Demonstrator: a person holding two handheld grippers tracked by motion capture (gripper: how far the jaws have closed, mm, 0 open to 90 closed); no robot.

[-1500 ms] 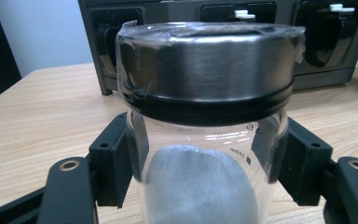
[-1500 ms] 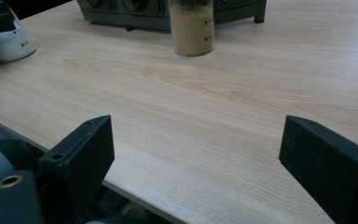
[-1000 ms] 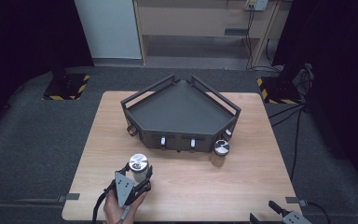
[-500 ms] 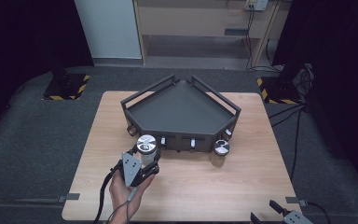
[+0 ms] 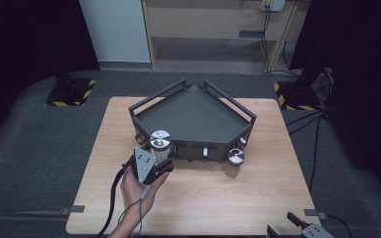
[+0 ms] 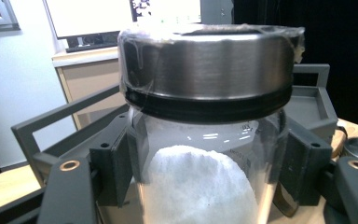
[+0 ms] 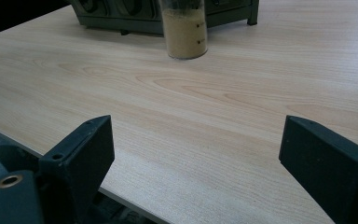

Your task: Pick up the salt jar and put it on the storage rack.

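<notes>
A: L gripper [image 5: 155, 161] state?

B: Jaws closed in on the glass body of the white-powder jar [image 5: 160, 145], one pad each side, just under the steel lid [image 6: 205, 70]. The left gripper view has pads flush to the glass. The person's hand [image 5: 138, 191] holds it from behind.

A: Where's the jar rel. to the tray?

B: At the front-left rail of the dark five-sided tray [image 5: 193, 116], near its left corner. Looks lifted off the table [image 5: 218, 198], lid about level w/ the rail, but can't tell for sure if it's over the rail or just in front.

A: R gripper?

B: R gripper [image 7: 196, 158] jaws wide apart, nothing between them, low over the table's near edge, well away from the tray. Second jar [image 5: 234, 161], tan powder, stands on the table touching or just beside the tray's front-right side.

A: Handling?

B: Glass + metal lid, powder roughly half full, so prob moderate weight, bottom-heavy. Rigid, smooth, likely slippery, and fragile if knocked on a rail. There's film wrap around the lid edge, so don't grip there; body below the lid is the right spot, as it is now. Keep it upright.

A: Room to move?

B: Tray floor is bare, plenty of space inside. Rails are the hazard: jar base must clear the top bar before going in. Table in front of the tray is open. Tan jar sits well to the right along the tray front, no conflict.
</notes>
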